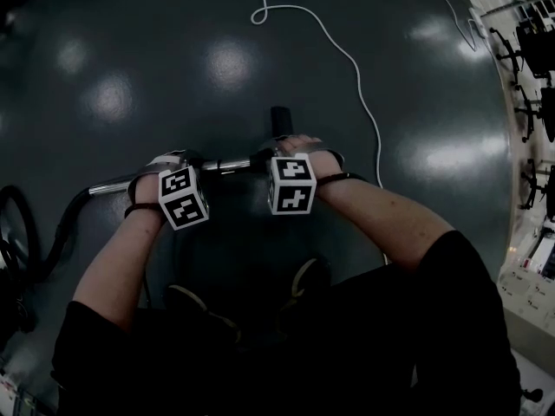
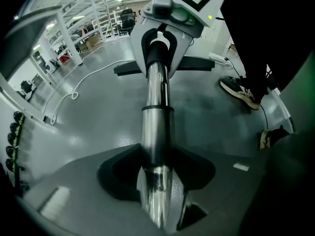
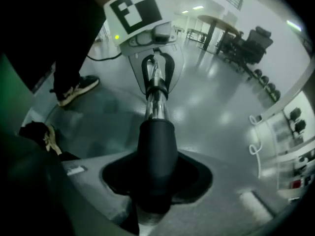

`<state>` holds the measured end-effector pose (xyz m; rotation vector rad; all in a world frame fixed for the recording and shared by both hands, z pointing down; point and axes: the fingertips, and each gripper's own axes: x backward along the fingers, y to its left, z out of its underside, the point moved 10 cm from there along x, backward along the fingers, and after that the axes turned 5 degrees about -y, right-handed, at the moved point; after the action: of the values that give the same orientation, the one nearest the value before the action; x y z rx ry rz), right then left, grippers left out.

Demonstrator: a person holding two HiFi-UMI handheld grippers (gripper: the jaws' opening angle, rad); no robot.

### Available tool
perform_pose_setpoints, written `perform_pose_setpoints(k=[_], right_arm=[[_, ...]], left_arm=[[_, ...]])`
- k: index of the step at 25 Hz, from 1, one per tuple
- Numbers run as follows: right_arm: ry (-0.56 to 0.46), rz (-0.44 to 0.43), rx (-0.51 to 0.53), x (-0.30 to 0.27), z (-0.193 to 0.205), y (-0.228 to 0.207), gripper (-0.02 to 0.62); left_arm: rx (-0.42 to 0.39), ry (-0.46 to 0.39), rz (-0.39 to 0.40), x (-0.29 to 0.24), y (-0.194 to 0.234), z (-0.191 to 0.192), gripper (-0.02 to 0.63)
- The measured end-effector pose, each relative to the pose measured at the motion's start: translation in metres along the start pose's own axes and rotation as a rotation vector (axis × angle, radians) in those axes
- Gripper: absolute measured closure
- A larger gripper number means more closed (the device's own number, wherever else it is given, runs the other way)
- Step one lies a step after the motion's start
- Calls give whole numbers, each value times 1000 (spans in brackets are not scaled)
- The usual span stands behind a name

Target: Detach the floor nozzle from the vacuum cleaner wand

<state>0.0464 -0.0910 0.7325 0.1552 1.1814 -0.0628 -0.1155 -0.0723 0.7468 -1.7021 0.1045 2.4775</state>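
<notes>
The chrome vacuum wand point(image 1: 224, 165) lies level above the dark floor, running left to right between my two hands. My left gripper point(image 1: 173, 165) is shut on the wand point(image 2: 155, 132), which passes straight between its jaws point(image 2: 155, 191). My right gripper point(image 1: 290, 148) is shut on the black neck point(image 3: 156, 151) of the floor nozzle, where the wand point(image 3: 155, 100) enters it. The nozzle's black head point(image 1: 280, 118) shows just beyond the right gripper, and as a dark bar point(image 2: 194, 67) behind it in the left gripper view. Both grippers point steeply down and sit close together.
A white cable point(image 1: 351, 63) snakes across the grey floor beyond the nozzle. The black hose point(image 1: 61, 232) curves off at the left. The person's shoes point(image 1: 308, 276) stand just below the wand. Shelving and chairs point(image 1: 529, 85) line the right side.
</notes>
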Motion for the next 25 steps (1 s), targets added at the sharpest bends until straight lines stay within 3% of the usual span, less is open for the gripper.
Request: perform_pose_setpoints(k=[4,9,11,13,16,22,23,25], right_arm=[[-23,-209,-152,2,1,-9,460],[10,-501,-427,1,12,-23,459],[7,-543,-465,1,14,-24,459],[2,-495,-436,4,12,-23,459],[-42,-355,-330,8,4,-16,460],[34,107,88,9,16,5,460],[45,147,114,8,24,6,460],[35,149,90,10,36,7,460]], left_arm=[[-12,6,6,-1,-4,-1,413],[-27,3,9,-2,-7,-4,413],[-27,-3,11,-2,-8,-5,413],[-25,-8,5,-2,-7,-4,413],[-14,-18,-4,-2,-5,-3,413],[23,-15,10,-2,3,4,413],[28,-9,8,-1,6,8,413],[40,-10,-2,1,11,14,413]])
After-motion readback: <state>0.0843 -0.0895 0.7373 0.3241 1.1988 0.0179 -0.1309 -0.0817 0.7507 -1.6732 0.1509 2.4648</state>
